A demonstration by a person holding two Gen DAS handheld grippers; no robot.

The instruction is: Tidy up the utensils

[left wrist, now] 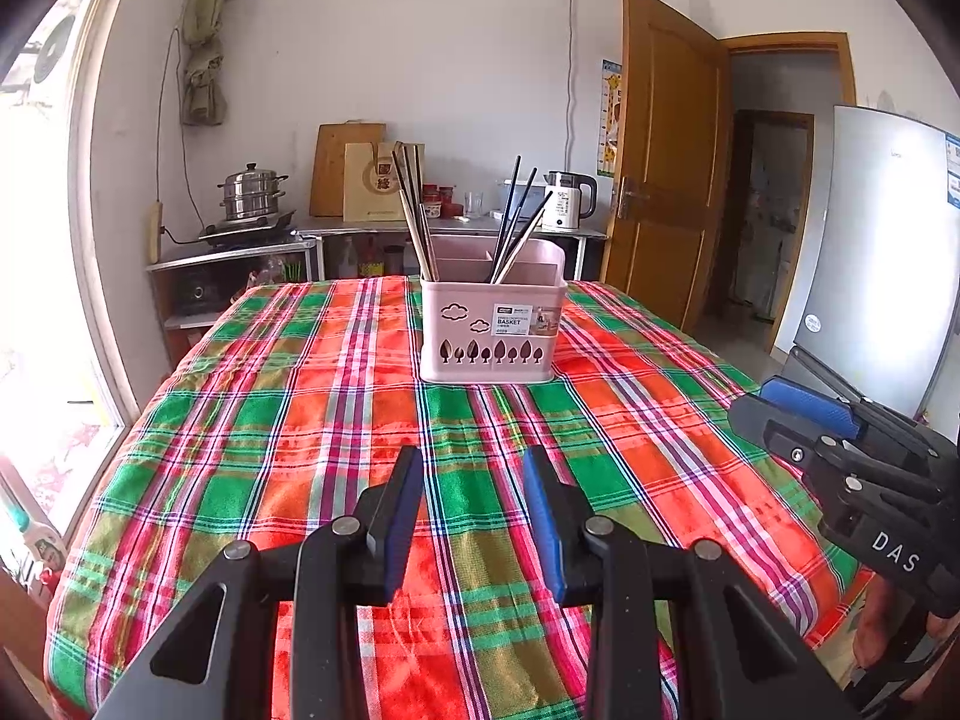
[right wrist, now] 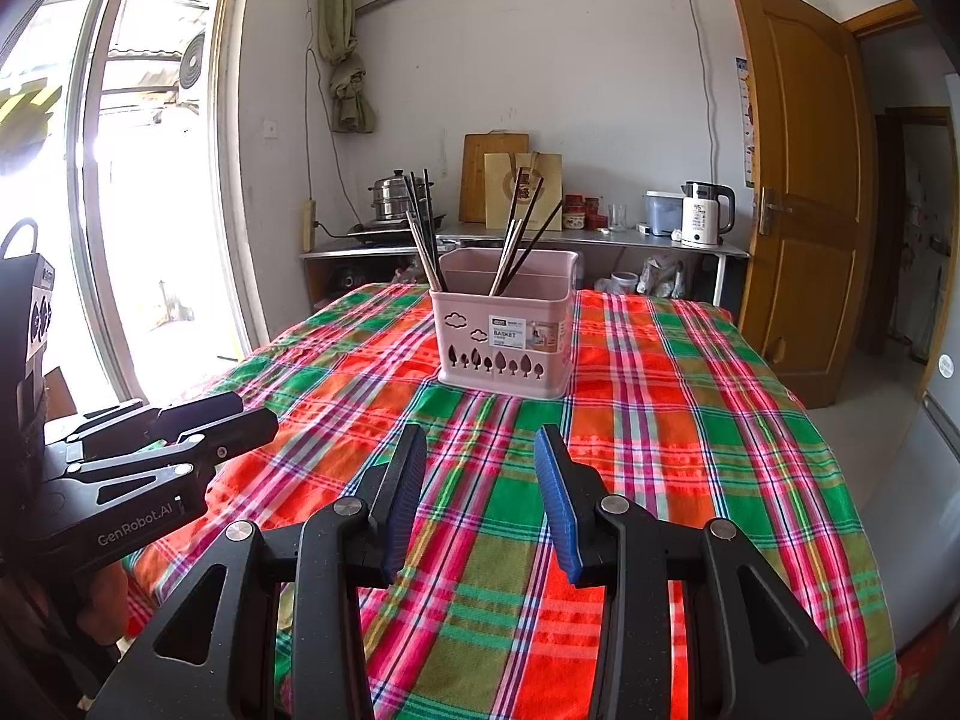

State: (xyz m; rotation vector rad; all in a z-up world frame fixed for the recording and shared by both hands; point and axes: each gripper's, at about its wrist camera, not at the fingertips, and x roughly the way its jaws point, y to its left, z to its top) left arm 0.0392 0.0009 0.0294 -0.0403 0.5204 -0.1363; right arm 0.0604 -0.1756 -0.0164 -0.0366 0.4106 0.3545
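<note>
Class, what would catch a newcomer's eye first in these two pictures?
The bright plaid tablecloth covers the whole table. At its middle stands a pink utensil basket holding chopsticks in two bunches. Both the left gripper and right gripper hover open, near the table's front edge.

Between my two sets of fingers and the pink basket (left wrist: 492, 324) the checked cloth on the worktop (left wrist: 336, 420) lies bare, so I have open room straight ahead and to either side of it. The basket stands alone near the far edge. Chopsticks (left wrist: 414, 210) lean out of its left compartment and more (right wrist: 516, 240) fan from the middle, crowding the space above its rim.
</note>
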